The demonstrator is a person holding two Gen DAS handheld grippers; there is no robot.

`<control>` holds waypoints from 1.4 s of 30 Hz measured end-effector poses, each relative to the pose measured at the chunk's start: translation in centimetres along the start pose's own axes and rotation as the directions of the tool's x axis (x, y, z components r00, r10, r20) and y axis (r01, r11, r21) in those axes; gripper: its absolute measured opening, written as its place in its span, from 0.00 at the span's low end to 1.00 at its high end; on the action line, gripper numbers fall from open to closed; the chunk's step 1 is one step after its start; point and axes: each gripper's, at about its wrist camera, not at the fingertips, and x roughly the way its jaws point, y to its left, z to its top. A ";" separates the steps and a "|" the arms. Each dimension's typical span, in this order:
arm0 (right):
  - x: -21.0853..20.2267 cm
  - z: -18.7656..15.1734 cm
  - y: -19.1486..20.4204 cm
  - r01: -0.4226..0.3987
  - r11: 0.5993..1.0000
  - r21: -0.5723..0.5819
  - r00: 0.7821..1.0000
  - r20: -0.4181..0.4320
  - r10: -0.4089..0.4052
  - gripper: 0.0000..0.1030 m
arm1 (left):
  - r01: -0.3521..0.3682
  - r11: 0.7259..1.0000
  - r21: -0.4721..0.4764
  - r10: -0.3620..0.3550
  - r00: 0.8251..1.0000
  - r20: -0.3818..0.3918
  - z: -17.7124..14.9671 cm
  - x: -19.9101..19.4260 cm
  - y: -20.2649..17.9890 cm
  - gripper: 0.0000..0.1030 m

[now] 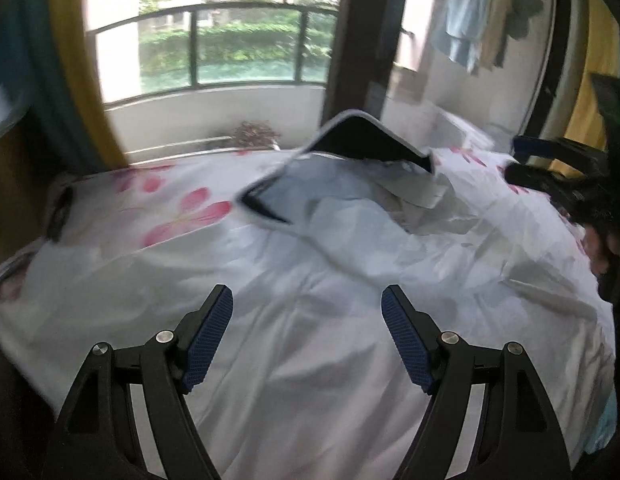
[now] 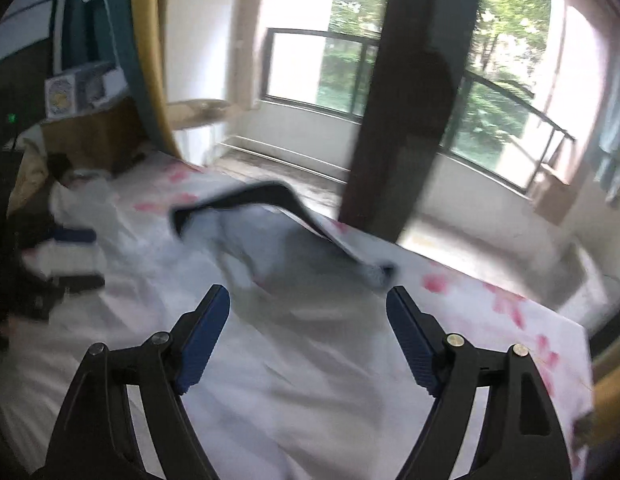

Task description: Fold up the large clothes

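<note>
A pale grey-white garment with dark lining and white edging (image 1: 350, 184) lies crumpled on the bed, one part arched up off the sheet; it is blurred. It also shows in the right wrist view (image 2: 277, 236). My left gripper (image 1: 307, 312) is open and empty, above the white sheet, short of the garment. My right gripper (image 2: 307, 312) is open and empty, also short of the garment. The right gripper shows at the right edge of the left wrist view (image 1: 550, 164); the left one shows at the left edge of the right wrist view (image 2: 65, 260).
The bed sheet (image 1: 157, 240) is white with pink flower prints. A dark pillar (image 2: 406, 100) and balcony windows (image 1: 237, 48) stand beyond the bed. Clothes hang at the upper right (image 1: 482, 16). A yellow and teal curtain (image 2: 145, 60) and a wooden cabinet (image 2: 89, 136) stand left.
</note>
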 end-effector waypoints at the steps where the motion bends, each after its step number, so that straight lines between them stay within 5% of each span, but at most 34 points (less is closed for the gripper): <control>1: -0.1 -0.9 -0.7 0.021 1.000 0.010 1.000 -0.019 -0.021 0.78 | 0.015 1.000 0.008 -0.015 1.000 -0.009 0.3 0.8 -0.3 0.78; 7: 1.5 -7.2 -5.3 0.113 0.984 0.140 0.982 -0.170 -0.088 0.78 | -0.005 0.998 0.059 0.009 0.998 -0.059 2.2 5.9 -1.5 0.72; 10: 2.1 -9.1 -6.8 0.131 0.973 0.192 0.973 -0.213 -0.089 0.78 | 0.003 0.998 0.062 0.004 0.994 -0.106 2.8 8.3 -1.6 0.44; 12: 2.4 -10.4 -7.5 0.142 0.967 0.210 0.968 -0.234 -0.092 0.78 | 0.003 0.999 0.050 0.004 0.991 -0.136 2.8 9.4 -1.4 0.17; 15: 2.8 -11.2 -8.0 0.173 0.964 0.201 0.958 -0.261 -0.118 0.78 | -0.020 1.000 0.010 0.021 0.993 -0.115 2.9 8.9 -1.0 0.05; 25: 2.8 -11.9 -8.4 0.164 0.961 0.223 0.966 -0.235 -0.110 0.78 | -0.031 0.992 -0.120 0.017 0.994 -0.111 1.9 -0.3 -1.8 0.05; 32: 2.8 -11.9 -9.3 0.184 0.955 0.233 0.966 -0.225 -0.132 0.78 | -0.043 0.986 -0.162 0.019 0.989 -0.147 0.4 -2.2 -2.1 0.05; 34: 2.7 -11.6 -9.3 0.195 0.953 0.230 0.966 -0.215 -0.146 0.78 | -0.067 0.985 -0.158 0.044 0.989 -0.143 0.7 -1.7 -1.4 0.12; 36: 2.2 -10.8 -8.8 0.188 0.959 0.213 0.971 -0.187 -0.149 0.78 | -0.077 0.984 -0.163 0.057 0.990 -0.129 1.1 -1.1 -0.4 0.31; 38: 1.7 -9.4 -7.7 0.162 0.973 0.163 0.979 -0.152 -0.137 0.78 | -0.075 0.985 -0.153 0.060 0.993 -0.104 1.5 -0.6 0.5 0.40; 42: 1.6 -6.6 -4.0 0.030 0.999 0.021 0.994 -0.104 -0.027 0.78 | -0.082 0.988 -0.130 0.072 0.994 -0.084 1.9 -0.1 1.7 0.41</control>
